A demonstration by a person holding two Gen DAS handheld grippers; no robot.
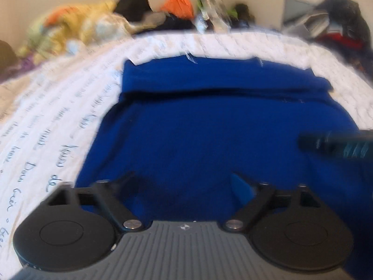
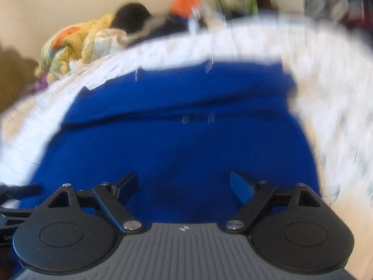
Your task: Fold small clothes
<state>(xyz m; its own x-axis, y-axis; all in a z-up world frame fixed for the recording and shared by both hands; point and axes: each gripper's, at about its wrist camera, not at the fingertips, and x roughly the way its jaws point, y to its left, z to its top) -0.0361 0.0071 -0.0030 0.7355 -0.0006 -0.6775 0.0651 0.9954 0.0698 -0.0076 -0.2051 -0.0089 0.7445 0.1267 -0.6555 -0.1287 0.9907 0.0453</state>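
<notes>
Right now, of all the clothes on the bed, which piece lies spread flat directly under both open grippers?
The blue fabric garment, spread on the white printed sheet; the yellow, black and orange clothes sit heaped at the far edge.

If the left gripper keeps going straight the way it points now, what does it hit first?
Most likely the blue garment spread on the bed; the open left gripper points down onto it, nothing between. Depth is blurred.

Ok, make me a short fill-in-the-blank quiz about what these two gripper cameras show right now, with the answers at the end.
1. The garment spread on the bed is coloured ____.
2. The bedsheet under it is white, printed with ____.
3. The jaws of both the left gripper and the right gripper stand ____, with nothing gripped.
4. The garment's far edge has been ____ over toward the camera, leaving a horizontal crease.

Answers: blue; handwriting; open; folded
</notes>
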